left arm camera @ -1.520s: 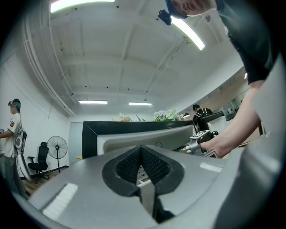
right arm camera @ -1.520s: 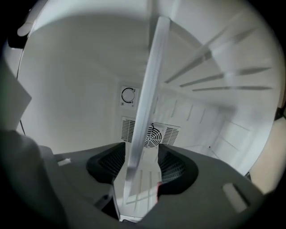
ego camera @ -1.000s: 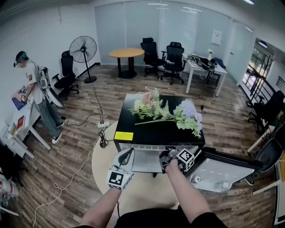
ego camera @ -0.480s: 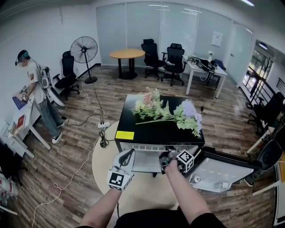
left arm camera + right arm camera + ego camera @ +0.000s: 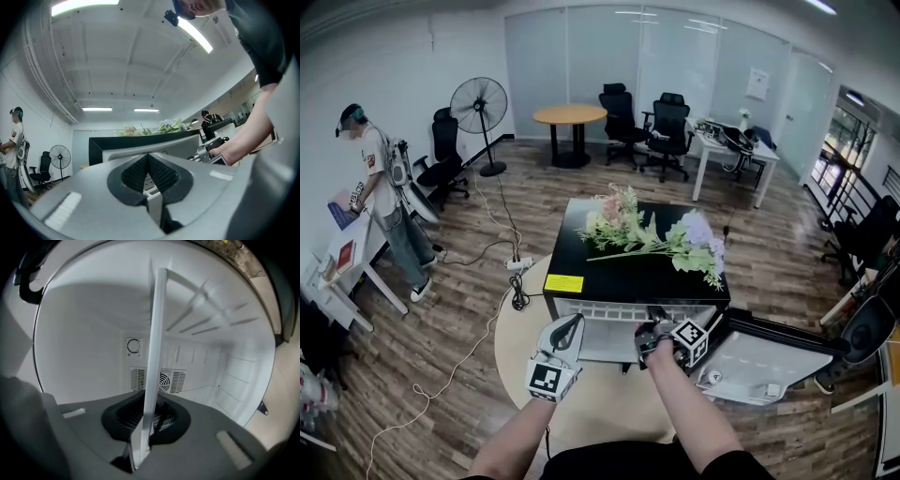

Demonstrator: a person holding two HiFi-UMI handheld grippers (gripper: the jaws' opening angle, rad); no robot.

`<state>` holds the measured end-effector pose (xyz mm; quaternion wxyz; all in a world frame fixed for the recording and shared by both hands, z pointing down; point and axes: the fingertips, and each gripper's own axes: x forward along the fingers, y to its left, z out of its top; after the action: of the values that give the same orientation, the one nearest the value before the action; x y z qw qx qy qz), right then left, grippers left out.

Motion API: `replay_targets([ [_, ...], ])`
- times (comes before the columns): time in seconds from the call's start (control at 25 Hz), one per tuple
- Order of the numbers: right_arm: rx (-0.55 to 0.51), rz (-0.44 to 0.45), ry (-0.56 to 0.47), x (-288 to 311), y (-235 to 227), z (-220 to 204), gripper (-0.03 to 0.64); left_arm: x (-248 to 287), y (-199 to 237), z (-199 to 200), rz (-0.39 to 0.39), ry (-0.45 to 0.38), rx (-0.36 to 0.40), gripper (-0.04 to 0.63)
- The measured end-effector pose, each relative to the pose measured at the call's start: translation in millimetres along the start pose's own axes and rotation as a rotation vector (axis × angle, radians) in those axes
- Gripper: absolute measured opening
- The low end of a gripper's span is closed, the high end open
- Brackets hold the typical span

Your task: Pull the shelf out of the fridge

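Note:
A small black fridge (image 5: 628,274) stands open in front of me, its door (image 5: 759,361) swung out to the right. The white shelf (image 5: 607,341) sticks partway out of the cavity. My right gripper (image 5: 649,341) is shut on the shelf's front edge. In the right gripper view the shelf (image 5: 154,352) runs edge-on as a pale strip between the pads of that gripper (image 5: 139,430), with the white interior and rear fan grille behind. My left gripper (image 5: 565,330) hovers left of the shelf, touching nothing. In the left gripper view this gripper (image 5: 149,180) is shut and empty, pointing at the fridge (image 5: 140,143).
Artificial flowers (image 5: 647,234) lie on the fridge top. The fridge stands on a round beige mat (image 5: 516,337). A power strip with cables (image 5: 517,264) lies on the floor to the left. A person (image 5: 380,202) stands at a desk far left, near a floor fan (image 5: 478,108).
Hardly anything differs: the right gripper stays clamped on the shelf edge and has shifted only slightly towards me. The left gripper holds its place.

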<state>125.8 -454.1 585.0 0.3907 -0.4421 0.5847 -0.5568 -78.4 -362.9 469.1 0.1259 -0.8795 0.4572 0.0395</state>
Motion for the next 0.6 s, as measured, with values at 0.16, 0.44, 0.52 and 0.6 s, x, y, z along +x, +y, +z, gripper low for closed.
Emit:
replay_targets([
  [0.16,-0.002,-0.001,0.002,-0.7,-1.2,-3.7,0.031,-1.7,0.2,1.1,0.004,-0.002,-0.005,0.000],
  [0.44,-0.016,-0.011,0.002,-8.3,0.2,-5.3,0.031,-0.5,0.3,1.2,0.009,-0.003,-0.006,0.000],
  [0.52,-0.018,-0.011,0.002,-11.2,0.6,-6.9,0.032,-2.0,1.0,0.4,0.014,0.001,-0.006,0.000],
  [0.6,-0.018,-0.011,0.002,-14.2,1.2,-8.1,0.032,-2.7,0.5,2.4,0.015,-0.003,-0.006,0.000],
])
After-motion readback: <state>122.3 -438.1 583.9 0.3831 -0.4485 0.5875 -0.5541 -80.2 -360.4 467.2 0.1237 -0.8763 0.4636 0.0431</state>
